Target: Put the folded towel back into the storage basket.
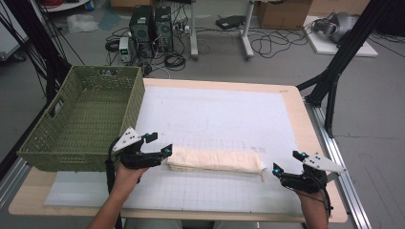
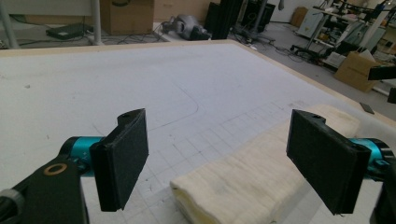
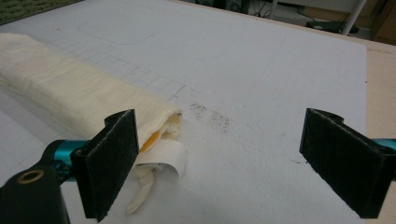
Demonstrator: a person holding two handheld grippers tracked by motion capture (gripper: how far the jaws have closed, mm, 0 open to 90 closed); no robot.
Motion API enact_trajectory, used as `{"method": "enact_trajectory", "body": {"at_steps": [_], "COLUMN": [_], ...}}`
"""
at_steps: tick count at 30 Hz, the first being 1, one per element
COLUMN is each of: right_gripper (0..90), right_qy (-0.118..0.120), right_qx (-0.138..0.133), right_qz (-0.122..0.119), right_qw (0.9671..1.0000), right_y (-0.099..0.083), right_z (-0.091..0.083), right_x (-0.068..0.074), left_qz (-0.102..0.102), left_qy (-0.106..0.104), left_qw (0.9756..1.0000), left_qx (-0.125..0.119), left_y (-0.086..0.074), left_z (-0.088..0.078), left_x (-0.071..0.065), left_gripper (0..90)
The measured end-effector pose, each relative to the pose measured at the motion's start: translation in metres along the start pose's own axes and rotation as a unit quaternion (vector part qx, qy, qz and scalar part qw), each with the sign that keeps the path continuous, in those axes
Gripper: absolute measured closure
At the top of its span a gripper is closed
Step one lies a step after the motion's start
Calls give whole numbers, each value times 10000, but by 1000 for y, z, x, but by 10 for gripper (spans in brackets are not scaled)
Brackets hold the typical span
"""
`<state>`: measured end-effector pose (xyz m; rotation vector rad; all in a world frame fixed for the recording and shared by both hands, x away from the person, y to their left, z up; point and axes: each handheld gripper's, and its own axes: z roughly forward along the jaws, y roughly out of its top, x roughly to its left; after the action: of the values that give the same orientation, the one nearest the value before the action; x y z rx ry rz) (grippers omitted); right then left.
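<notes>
A cream cloth [image 1: 215, 161], folded into a long narrow strip, lies along the near part of the white gridded mat [image 1: 219, 119]. My left gripper [image 1: 160, 144] hovers open at the strip's left end, and the cloth [image 2: 252, 177] lies between and below its jaws. My right gripper [image 1: 289, 161] is open just right of the strip's right end. In the right gripper view, the cloth's end [image 3: 84, 98], with a white tag [image 3: 163, 156] and loose layers, sits beside the left jaw; the gripper [image 3: 224, 163] holds nothing.
A green woven basket [image 1: 81, 119] stands at the table's left side, close behind my left gripper. The wooden table edge [image 1: 305, 114] runs along the right. Computers, cables and black stand legs are on the floor beyond the table.
</notes>
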<state>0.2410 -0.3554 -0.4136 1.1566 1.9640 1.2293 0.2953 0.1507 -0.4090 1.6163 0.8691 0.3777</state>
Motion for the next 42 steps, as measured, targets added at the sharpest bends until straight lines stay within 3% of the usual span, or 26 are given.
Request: {"method": "enact_trajectory", "body": {"at_steps": [9,11,16,21,28,30,33,42], "right_gripper": [111,110,111,111,111,111,111,111], "right_qy": [-2,3,31,80,116,110,127,174], "right_qx": [16,12,29,69,131,129,137,331], "right_qz": [-28,-33,-39,34,-29,-55,-44,-5], "right_qw": [10000,10000,10000,9999,9998,9998,9998,9993], "right_y": [0,0,0,2,3,3,4,4], "right_z": [1,1,3,8,10,10,11,22], "right_x": [0,1,2,5,8,9,10,16], "left_qz": [-110,-241,-299,-350,-403,-404,-372,-278], "left_qy": [156,184,137,217,269,248,205,385], "left_qw": [9998,9995,9987,9959,9935,9925,9907,9815], "left_qx": [16,53,382,800,1029,1129,1296,1853], "left_y": [-2,-2,-8,-16,-20,-22,-24,-32], "left_z": [-1,1,9,19,22,23,25,32], "left_x": [2,2,-1,-1,0,-1,-2,-4], "left_gripper": [211,209,228,289,292,303,392,409]}}
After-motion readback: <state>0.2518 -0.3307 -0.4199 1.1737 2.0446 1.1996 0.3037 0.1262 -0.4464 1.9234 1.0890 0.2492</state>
